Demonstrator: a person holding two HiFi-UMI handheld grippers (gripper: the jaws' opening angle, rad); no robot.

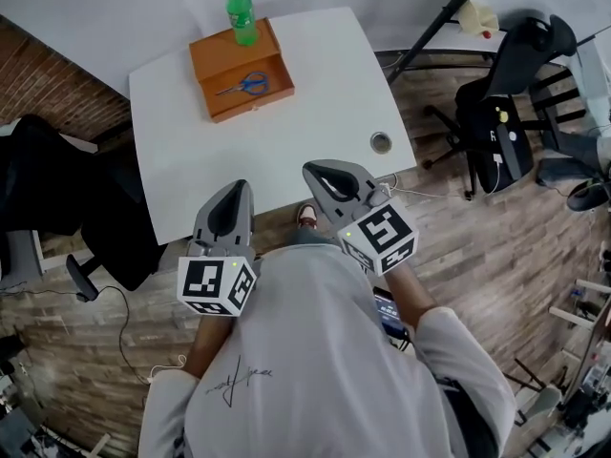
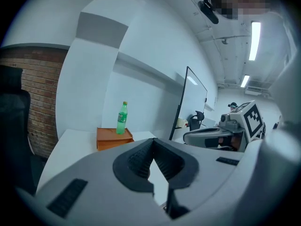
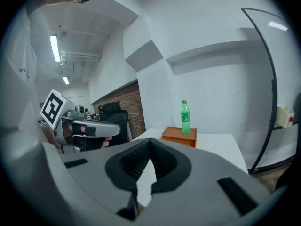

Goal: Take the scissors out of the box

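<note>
Clutter rings the white counter (image 1: 286,141): a black office chair (image 1: 504,103) on the plank floor (image 1: 496,246) to the right, a second dark chair (image 1: 48,189) by the brick wall (image 1: 38,74) to the left, and a stand's slanting black pole (image 1: 439,22) past the far right corner. On the counter, a small round metallic-looking cap (image 1: 381,142) sits near the right edge.

An orange open-topped box (image 1: 250,103), rectangular with low walls, rests toward the counter's far left. The scissors (image 1: 245,85) lie flat inside it, blue handles to the right and blades pointing left. A green plastic bottle (image 1: 241,12) with a yellow cap stands upright at the box's far edge; whether it is in the box or just behind it cannot be told.

A stretch of smooth bare counter separates the box from both grippers, which hover at the near edge, well apart from it. The left gripper (image 2: 153,142) has its dark ribbed pads pressed together at the tips, holding nothing. The right gripper (image 3: 150,142) is likewise closed and empty.
</note>
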